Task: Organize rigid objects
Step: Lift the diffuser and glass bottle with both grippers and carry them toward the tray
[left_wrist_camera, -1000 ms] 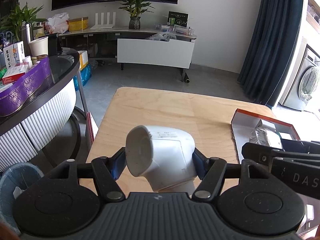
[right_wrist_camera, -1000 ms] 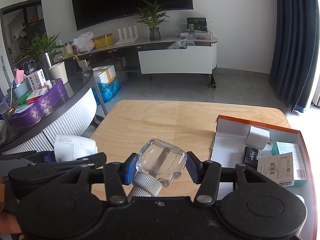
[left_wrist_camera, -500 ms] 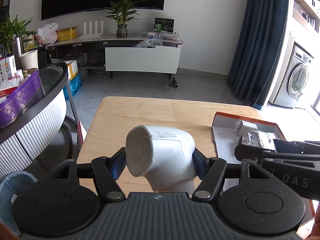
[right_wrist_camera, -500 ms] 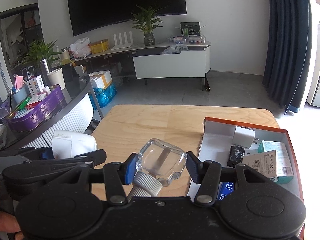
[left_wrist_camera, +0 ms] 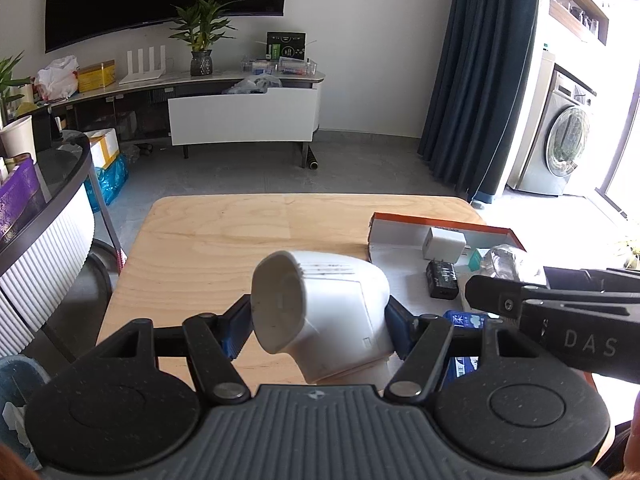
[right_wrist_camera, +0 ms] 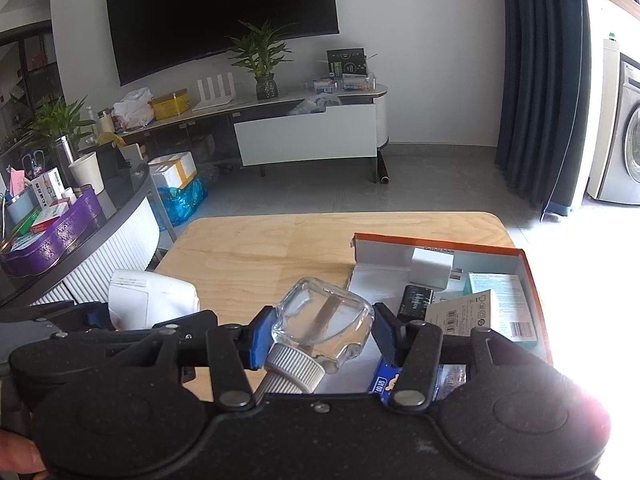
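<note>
White plastic filled the left gripper [left_wrist_camera: 318, 326]: a hooded nozzle-like part [left_wrist_camera: 324, 316], clamped between the blue pads, its open mouth turned to the left and far side, held above the near part of the wooden table [left_wrist_camera: 248, 236]. Glass sat in the right gripper [right_wrist_camera: 320, 330], a small clear bottle [right_wrist_camera: 324, 318] pinched at both sides, its ribbed white cap [right_wrist_camera: 290, 372] pointing back toward the camera. That bottle hung over the near left edge of an orange-rimmed box [right_wrist_camera: 528, 276] lying open on the right half of the table. Inside the box lay a white charger block [right_wrist_camera: 432, 268] at the far wall, a black item [right_wrist_camera: 416, 300] just nearer, a teal carton [right_wrist_camera: 500, 292] and a barcoded carton [right_wrist_camera: 464, 316] to the right, and a blue packet [right_wrist_camera: 384, 384] at the near end under the gripper. Both grippers were side by side, the left one's load over bare wood just left of the box.
</note>
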`<action>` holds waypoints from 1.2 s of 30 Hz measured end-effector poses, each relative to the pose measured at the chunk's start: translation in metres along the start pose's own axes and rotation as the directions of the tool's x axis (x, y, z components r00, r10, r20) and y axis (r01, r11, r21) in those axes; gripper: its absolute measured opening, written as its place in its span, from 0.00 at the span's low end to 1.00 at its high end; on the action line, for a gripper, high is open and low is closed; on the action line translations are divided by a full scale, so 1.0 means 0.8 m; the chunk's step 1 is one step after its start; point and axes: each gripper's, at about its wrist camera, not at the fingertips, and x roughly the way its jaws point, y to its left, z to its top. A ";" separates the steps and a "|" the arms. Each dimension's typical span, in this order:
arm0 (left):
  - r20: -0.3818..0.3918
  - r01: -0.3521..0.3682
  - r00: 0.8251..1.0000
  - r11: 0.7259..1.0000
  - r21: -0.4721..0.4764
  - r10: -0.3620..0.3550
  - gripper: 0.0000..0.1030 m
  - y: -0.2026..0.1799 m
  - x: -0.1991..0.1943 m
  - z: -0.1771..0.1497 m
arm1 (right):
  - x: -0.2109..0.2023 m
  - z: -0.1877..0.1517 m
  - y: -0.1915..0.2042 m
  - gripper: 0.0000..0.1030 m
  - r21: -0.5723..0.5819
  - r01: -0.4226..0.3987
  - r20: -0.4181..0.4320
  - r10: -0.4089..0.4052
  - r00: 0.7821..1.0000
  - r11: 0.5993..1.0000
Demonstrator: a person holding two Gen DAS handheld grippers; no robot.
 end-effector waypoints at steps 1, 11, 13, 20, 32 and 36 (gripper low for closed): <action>0.000 0.004 1.000 1.000 0.005 -0.004 0.66 -0.003 0.000 0.000 | -0.001 0.000 -0.004 0.62 0.004 0.006 -0.001 -0.006 1.000 1.000; -0.004 0.031 1.000 0.999 0.043 -0.031 0.66 -0.026 0.003 -0.001 | -0.011 -0.003 -0.031 0.62 0.033 0.035 0.003 -0.035 0.999 0.999; -0.006 0.036 0.999 0.998 0.048 -0.036 0.66 -0.030 0.004 -0.002 | -0.014 -0.004 -0.035 0.62 0.039 0.040 0.004 -0.041 0.999 0.998; -0.013 0.054 0.998 0.996 0.068 -0.054 0.66 -0.043 0.006 -0.002 | -0.020 -0.008 -0.050 0.62 0.059 0.057 0.005 -0.058 0.998 0.997; -0.025 0.095 0.995 0.990 0.101 -0.093 0.66 -0.064 0.009 -0.004 | -0.029 -0.012 -0.083 0.62 0.101 0.087 0.010 -0.089 0.996 0.991; -0.031 0.113 0.993 0.987 0.111 -0.111 0.66 -0.075 0.010 -0.006 | -0.032 -0.016 -0.096 0.62 0.120 0.103 0.010 -0.105 0.994 0.987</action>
